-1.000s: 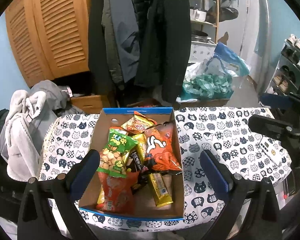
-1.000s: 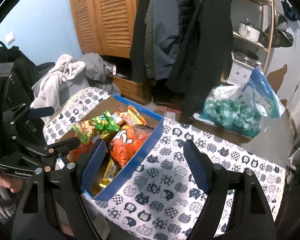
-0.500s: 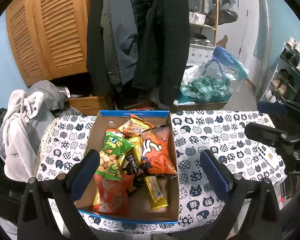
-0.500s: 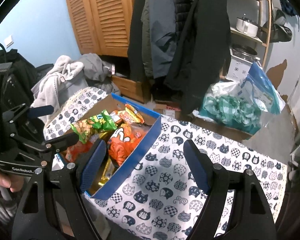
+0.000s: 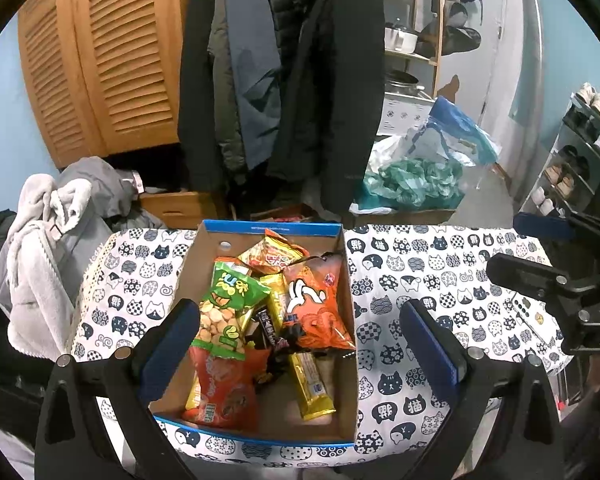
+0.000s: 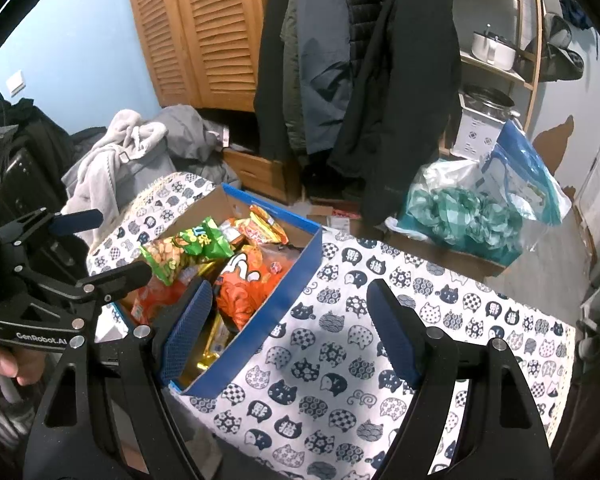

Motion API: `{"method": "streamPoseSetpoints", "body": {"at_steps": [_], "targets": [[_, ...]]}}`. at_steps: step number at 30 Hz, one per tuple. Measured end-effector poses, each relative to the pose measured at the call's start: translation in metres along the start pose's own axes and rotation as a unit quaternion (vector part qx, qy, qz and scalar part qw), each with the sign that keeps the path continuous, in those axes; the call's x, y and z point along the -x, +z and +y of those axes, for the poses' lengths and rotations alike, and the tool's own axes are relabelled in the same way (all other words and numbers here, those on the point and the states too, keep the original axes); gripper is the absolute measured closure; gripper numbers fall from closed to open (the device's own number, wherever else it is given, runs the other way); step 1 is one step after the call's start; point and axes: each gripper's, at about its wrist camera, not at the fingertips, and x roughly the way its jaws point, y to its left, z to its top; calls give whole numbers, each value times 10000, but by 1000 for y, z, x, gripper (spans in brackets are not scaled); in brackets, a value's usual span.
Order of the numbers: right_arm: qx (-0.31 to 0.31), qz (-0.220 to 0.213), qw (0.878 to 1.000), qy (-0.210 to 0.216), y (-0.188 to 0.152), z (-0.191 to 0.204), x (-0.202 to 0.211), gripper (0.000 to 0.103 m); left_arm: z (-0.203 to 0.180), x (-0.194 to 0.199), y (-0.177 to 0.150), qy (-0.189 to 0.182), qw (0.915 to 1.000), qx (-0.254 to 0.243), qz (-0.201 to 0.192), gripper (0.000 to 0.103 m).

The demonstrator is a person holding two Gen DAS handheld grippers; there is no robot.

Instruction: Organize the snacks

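Left wrist view: we hold left gripper (image 5: 298,344) wide, empty, directly over snack box (image 5: 272,229) on table (image 5: 420,264); green bag (image 5: 228,312) nearest, long axis running away from us. Right gripper (image 6: 288,330) wide, probably farther, box off its left.

Ahead of the left gripper (image 5: 298,344), snack bags (image 5: 236,308) fill the cardboard box (image 5: 270,229). Bare tablecloth (image 6: 380,280) lies ahead of the wide-spread right gripper (image 6: 290,330), beside the box wall.
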Motion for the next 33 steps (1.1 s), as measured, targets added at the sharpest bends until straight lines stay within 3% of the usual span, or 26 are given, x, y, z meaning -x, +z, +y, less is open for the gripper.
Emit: {"method": "streamPoseSetpoints", "body": {"at_steps": [33], "targets": [[-21,52,10000,-26,1,8,-6,24,-1,-3,-5,75,9999,-103,107,2]]}}
